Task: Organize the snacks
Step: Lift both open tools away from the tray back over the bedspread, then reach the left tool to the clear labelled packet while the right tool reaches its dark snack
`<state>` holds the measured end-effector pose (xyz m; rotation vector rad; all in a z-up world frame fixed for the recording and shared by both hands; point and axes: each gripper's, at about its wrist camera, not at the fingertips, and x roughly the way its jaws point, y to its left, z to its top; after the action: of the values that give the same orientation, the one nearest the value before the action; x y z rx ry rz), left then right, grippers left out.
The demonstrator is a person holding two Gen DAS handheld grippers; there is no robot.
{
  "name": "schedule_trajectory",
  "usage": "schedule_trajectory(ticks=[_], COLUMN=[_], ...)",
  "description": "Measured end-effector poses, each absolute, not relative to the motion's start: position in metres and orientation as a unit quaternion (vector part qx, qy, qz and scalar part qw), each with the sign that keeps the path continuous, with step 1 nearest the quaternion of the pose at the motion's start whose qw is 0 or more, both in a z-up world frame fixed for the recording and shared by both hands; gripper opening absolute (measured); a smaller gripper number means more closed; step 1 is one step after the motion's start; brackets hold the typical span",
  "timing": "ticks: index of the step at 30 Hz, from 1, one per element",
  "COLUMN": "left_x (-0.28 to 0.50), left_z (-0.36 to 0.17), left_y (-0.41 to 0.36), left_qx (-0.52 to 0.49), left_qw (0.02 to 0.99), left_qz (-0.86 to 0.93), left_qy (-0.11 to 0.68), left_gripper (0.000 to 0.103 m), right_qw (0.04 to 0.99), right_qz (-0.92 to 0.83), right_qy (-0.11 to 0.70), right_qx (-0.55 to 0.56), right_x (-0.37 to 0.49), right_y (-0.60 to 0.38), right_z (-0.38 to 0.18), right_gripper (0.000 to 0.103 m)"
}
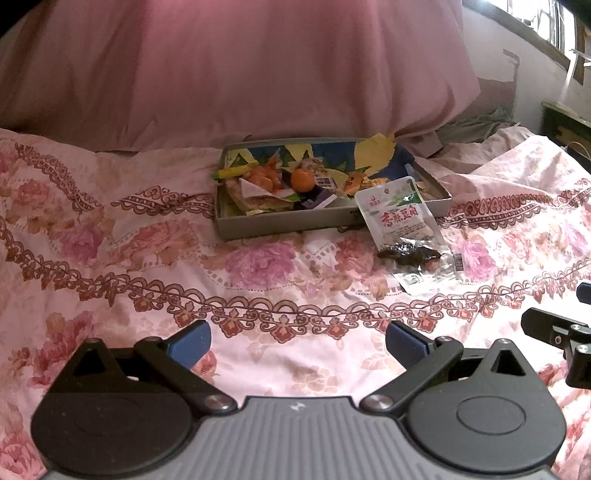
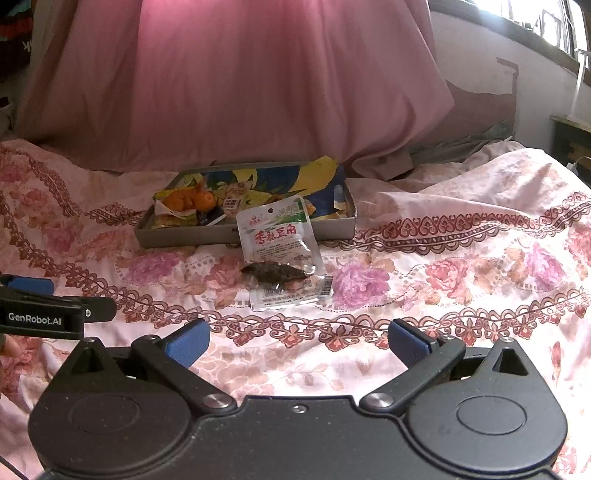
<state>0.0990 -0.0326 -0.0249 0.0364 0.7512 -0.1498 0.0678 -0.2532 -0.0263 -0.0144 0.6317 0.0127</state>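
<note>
Nearest the cameras, both grippers hover low over the floral bedspread [image 1: 110, 236]. The left gripper [image 1: 298, 341] has its blue-padded jaws spread wide with nothing between them; only patterned fabric shows in the gap. The right gripper [image 2: 298, 341] is likewise fully spread and holds nothing. Part of the right gripper also enters the left wrist view at the right edge, and the left gripper body (marked "GenRobot.AI") enters the right wrist view at the left edge, so the two tools sit side by side.

Beyond the fingertips, a white snack packet [image 1: 402, 225] with red characters lies flat on the bedspread. Its upper edge leans against the front wall of the tray; its lower, transparent part shows a dark piece of food inside.

Farther on, a shallow grey tray [image 1: 288, 225] rests on the bedspread. It contains two small oranges [image 1: 302, 180], wrapped flat snacks, a dark card and other packets, all gathered toward its left side. Torn yellow-and-blue paper lines its interior.

Behind the tray, a large pink duvet [image 2: 240, 81] rises as a backdrop. A window [image 2: 535, 22] occupies the upper right corner.
</note>
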Motion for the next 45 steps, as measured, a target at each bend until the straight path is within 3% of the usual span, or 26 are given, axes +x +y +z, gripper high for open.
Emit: schedule_trajectory(ticks=[16, 31, 45], left_x=[0.124, 0.224, 0.281], left_z=[-0.031, -0.04, -0.077], left_y=[-0.038, -0.062, -0.084], left_qx=[0.01, 0.017, -0.041], left_qw=[0.919, 0.912, 0.902], left_qz=[-0.067, -0.101, -0.166], left_qy=[0.389, 0.397, 0.397], left_gripper=[0.103, 0.103, 0.103], right_qw=[0.938, 0.945, 0.932], right_qz=[0.026, 0.026, 0.131], right_qy=[0.337, 0.326, 0.32], right_qx=[0.073, 0.003, -0.11], right_x=[0.11, 0.175, 0.209], right_y=[-0.281, -0.308, -0.263], right_z=[-0.035, -0.062, -0.095], right_gripper=[0.102, 0.102, 0.102])
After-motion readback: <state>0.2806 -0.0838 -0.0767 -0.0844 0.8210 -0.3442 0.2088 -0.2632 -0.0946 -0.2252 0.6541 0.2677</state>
